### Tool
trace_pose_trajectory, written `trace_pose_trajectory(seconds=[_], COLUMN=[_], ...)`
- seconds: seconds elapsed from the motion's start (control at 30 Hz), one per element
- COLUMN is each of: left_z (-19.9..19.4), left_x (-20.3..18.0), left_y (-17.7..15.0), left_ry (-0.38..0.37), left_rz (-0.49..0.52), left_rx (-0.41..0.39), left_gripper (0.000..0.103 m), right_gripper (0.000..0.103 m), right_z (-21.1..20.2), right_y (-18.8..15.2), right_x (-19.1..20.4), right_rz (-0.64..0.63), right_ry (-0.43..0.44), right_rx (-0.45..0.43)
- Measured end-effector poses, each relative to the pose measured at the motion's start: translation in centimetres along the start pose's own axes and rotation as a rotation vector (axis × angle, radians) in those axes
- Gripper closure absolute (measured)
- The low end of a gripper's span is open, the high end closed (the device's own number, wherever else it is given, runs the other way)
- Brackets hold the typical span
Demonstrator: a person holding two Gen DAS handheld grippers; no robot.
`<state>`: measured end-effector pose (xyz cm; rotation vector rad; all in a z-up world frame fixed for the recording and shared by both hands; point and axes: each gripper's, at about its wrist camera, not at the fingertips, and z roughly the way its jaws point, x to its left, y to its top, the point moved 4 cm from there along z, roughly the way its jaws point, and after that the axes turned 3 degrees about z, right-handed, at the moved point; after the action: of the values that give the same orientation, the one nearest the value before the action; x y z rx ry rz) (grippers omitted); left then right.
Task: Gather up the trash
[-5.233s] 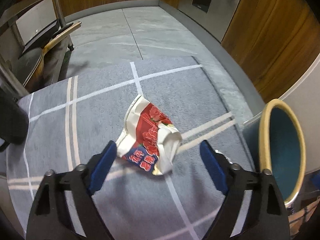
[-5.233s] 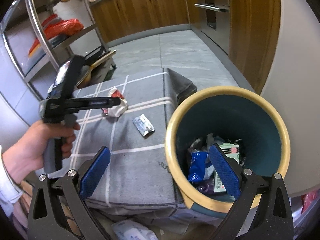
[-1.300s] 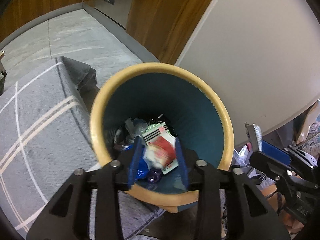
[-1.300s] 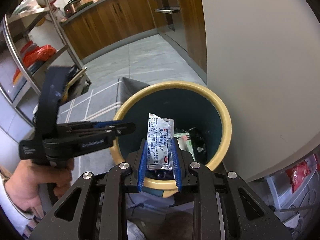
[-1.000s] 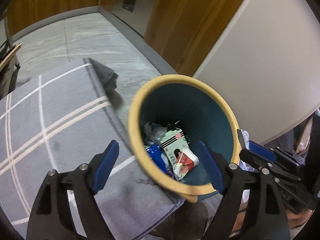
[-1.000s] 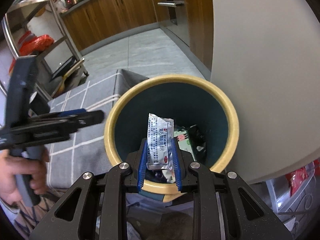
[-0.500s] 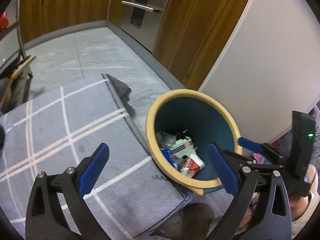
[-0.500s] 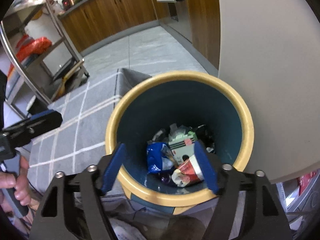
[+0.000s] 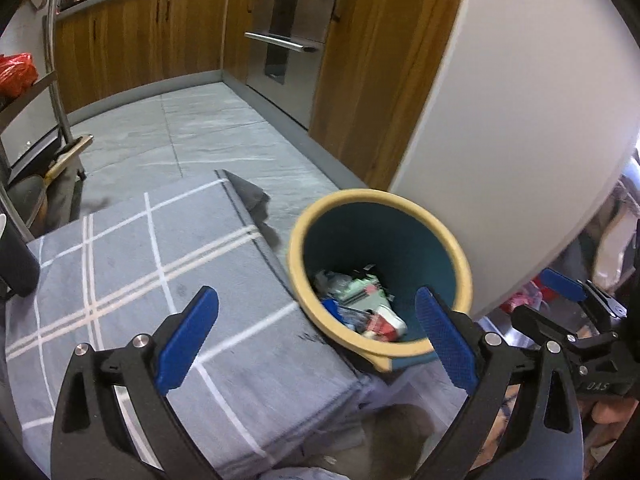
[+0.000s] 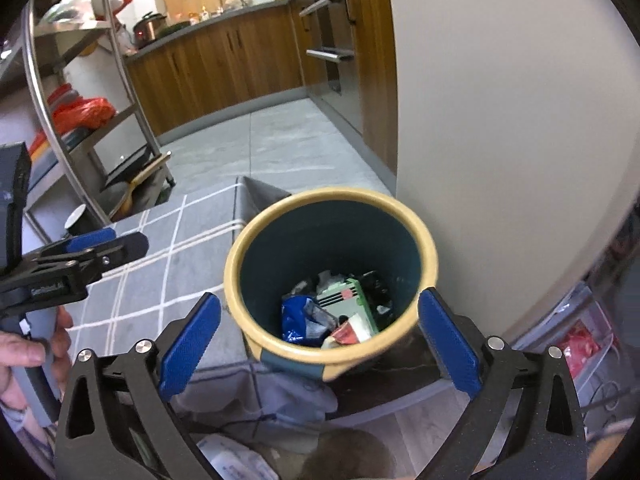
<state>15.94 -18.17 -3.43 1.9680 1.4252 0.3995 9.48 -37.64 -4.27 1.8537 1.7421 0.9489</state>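
A teal bin with a yellow rim (image 9: 360,194) (image 10: 332,194) stands beside the grey checked cloth (image 9: 160,260). Inside lie several pieces of trash (image 10: 340,304), among them a red-and-white wrapper (image 9: 384,322) (image 10: 348,334) and a blue packet (image 10: 294,316). My left gripper (image 9: 316,312) is open and empty, above the cloth's edge and the bin's near rim. My right gripper (image 10: 320,308) hangs over the bin mouth, its jaws opening with nothing between them. Each gripper also shows in the other's view: the left gripper (image 10: 92,248) in a hand (image 10: 24,352), the right gripper (image 9: 560,304) at the far right.
A white panel (image 9: 520,120) rises right behind the bin. Wooden cabinets (image 10: 224,68) and an oven (image 9: 288,40) line the far side of the tiled floor (image 9: 200,136). A steel rack (image 10: 80,120) with a red bag (image 10: 84,114) and pans stands at the left.
My right gripper opened and the silver sachet it held dropped into the bin. Both grippers drew back and up from the bin; the left one opened wider.
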Motion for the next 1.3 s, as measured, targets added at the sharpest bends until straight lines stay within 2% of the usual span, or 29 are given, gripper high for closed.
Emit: trace_pose_trajectory(seconds=[0.07, 0.2, 0.53, 0.67, 1.3], left_z=[-0.6, -2.0, -1.9, -1.8, -1.3], left_x=[-0.9, -2.1, -1.7, -1.6, -2.2], left_y=[-0.4, -1.0, -2.1, -2.4, -2.8], left_ry=[-0.010, 0.030, 0.076, 0.101, 0.096], left_rz=[0.016, 0.055, 0.014, 0.027, 0.046], left_rx=[0.003, -0.019, -0.029, -0.029, -0.021], left_gripper=[0.006, 0.006, 0.006, 0.006, 0.006], right_gripper=[0.005, 0.005, 0.005, 0.005, 0.005], right_z=[-0.9, -1.8, -1.6, -1.4, -1.1], right_y=[-0.3, -0.3, -0.1, 0.0, 0.0], right_x=[0.0, -0.2, -0.4, -0.3, 0.1], right_rz=[-0.003, 0.000, 0.033, 0.034, 0.020], right_ry=[-0.004, -0.014, 0.002, 0.003, 0.002], right_rx=[-0.019, -0.056, -0.062, -0.064, -0.043])
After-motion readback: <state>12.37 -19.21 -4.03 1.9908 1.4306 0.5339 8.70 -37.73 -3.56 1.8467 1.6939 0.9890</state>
